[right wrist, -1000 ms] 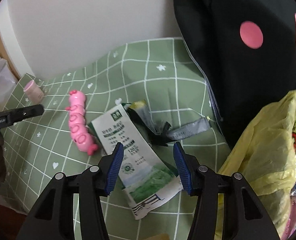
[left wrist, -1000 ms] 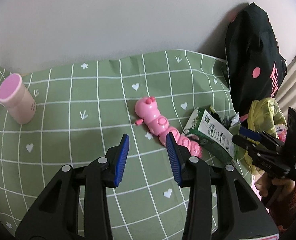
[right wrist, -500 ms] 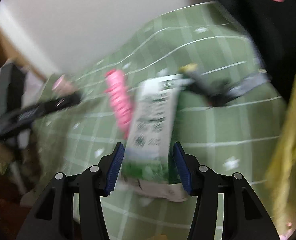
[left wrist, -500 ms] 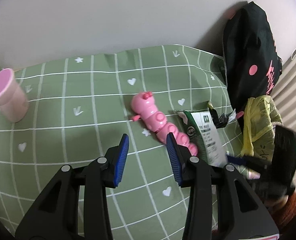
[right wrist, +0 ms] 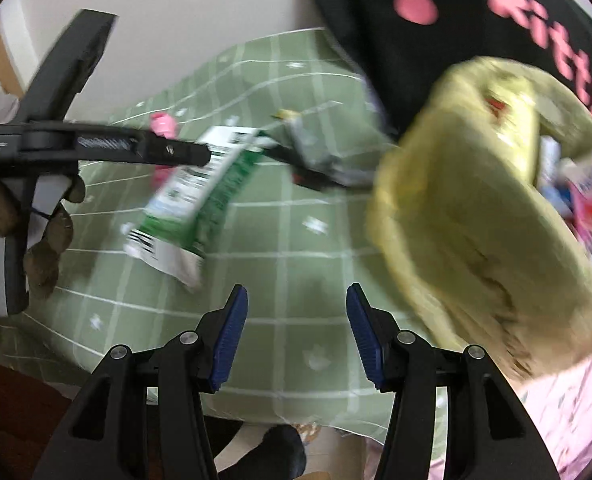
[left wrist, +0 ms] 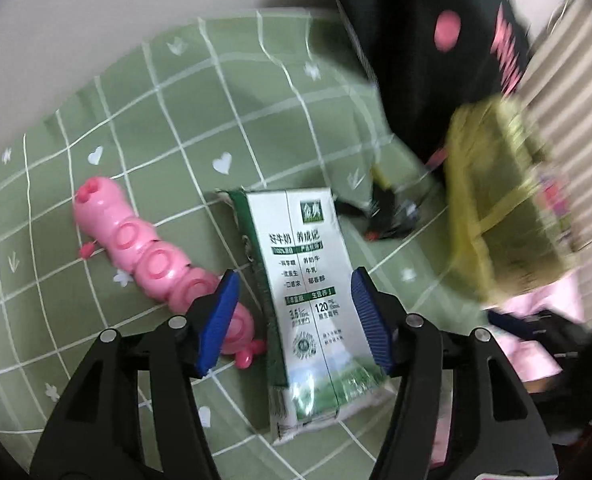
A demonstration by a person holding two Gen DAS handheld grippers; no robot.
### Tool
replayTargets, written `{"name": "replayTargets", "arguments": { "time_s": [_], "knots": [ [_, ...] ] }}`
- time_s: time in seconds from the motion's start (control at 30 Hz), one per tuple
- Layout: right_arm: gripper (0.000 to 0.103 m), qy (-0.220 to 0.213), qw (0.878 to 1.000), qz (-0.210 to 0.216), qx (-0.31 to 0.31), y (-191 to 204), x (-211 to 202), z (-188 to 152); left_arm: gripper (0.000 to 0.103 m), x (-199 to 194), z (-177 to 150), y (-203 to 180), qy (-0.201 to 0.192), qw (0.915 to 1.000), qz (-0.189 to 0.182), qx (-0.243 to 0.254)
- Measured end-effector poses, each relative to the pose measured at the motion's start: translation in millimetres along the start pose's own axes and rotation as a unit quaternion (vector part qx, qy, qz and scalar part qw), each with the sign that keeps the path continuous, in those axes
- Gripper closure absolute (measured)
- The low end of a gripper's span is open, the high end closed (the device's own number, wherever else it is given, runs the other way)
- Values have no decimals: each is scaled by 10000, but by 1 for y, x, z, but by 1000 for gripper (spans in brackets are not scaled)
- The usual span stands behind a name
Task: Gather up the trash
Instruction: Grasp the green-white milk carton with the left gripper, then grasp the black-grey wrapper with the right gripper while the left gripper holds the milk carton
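We see a green checked tablecloth [left wrist: 256,92] with white hearts covering the surface. Toward its left edge lies a pink caterpillar toy [left wrist: 152,260]. Just right of the toy, a flattened green-and-white milk carton [left wrist: 308,280] lies between the blue pads of our left gripper [left wrist: 294,318]; the jaws stand apart, straddling the carton, and we cannot tell whether the pads touch it. Beyond the carton, near the cloth's right edge, sits a crumpled dark wrapper [left wrist: 392,216], blurred. At the right edge stands an open yellow plastic bag [left wrist: 504,208] holding colourful packaging, with a black bag with pink lettering [left wrist: 436,60] behind it against the wall. In the right wrist view, our right gripper [right wrist: 296,336] hovers over bare cloth near the front edge, its jaws wide apart and holding nothing.
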State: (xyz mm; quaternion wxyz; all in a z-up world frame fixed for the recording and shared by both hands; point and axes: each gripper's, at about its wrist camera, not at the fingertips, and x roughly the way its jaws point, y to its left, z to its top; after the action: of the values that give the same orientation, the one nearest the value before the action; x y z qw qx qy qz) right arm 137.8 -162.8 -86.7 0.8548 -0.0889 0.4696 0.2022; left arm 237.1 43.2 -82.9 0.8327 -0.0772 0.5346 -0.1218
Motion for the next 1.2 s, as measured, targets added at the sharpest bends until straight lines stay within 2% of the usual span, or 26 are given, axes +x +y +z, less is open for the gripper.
{"name": "replayTargets", "arguments": {
  "time_s": [0.03, 0.1, 0.2, 0.33, 0.4, 0.5, 0.6, 0.73, 0.83, 0.97, 1.07, 1.2],
  "knots": [
    [54, 2, 10000, 2, 75, -6, 0, -3, 39, 3, 2, -4, 24, 10000, 28, -29],
    [54, -65, 9997, 122, 186, -15, -1, -12, 37, 13, 9, -14, 161, 9996, 198, -139],
    [54, -157, 9999, 62, -3, -15, -3, -22, 33, 22, 21, -20, 152, 9988, 368, -270],
    [54, -215, 9992, 315, -154, -18, -5, -33, 34, 41, 36, -29, 358, 9968, 635, -316],
    [54, -187, 9991, 306, -229, -20, -4, -37, 34, 45, 41, -34, 402, 9959, 746, -303],
    [54, -240, 9986, 392, -271, -24, -7, -39, 46, 43, 41, -42, 352, 9952, 861, -318],
    [54, -291, 9982, 473, -216, -29, -8, -38, 47, 35, 36, -45, 332, 9956, 796, -357],
    [54, -372, 9974, 586, -200, -28, -5, -25, 47, 5, 19, -42, 60, 9977, 527, -413],
    [54, -464, 9963, 676, -249, -22, -1, -9, 47, -31, 2, -29, -378, 9978, 214, -509],
    [54, -571, 9953, 627, -462, -7, 9, 15, 47, -69, -15, -9, -995, 9923, 510, -540],
    [54, -664, 9945, 557, -589, 4, 17, 34, 47, -85, -24, 19, -1099, 9891, 632, -754],
    [54, -705, 9929, 238, -930, 23, 37, 63, 47, -98, -41, 54, -1202, 9843, 746, -1060]
  ]
}}
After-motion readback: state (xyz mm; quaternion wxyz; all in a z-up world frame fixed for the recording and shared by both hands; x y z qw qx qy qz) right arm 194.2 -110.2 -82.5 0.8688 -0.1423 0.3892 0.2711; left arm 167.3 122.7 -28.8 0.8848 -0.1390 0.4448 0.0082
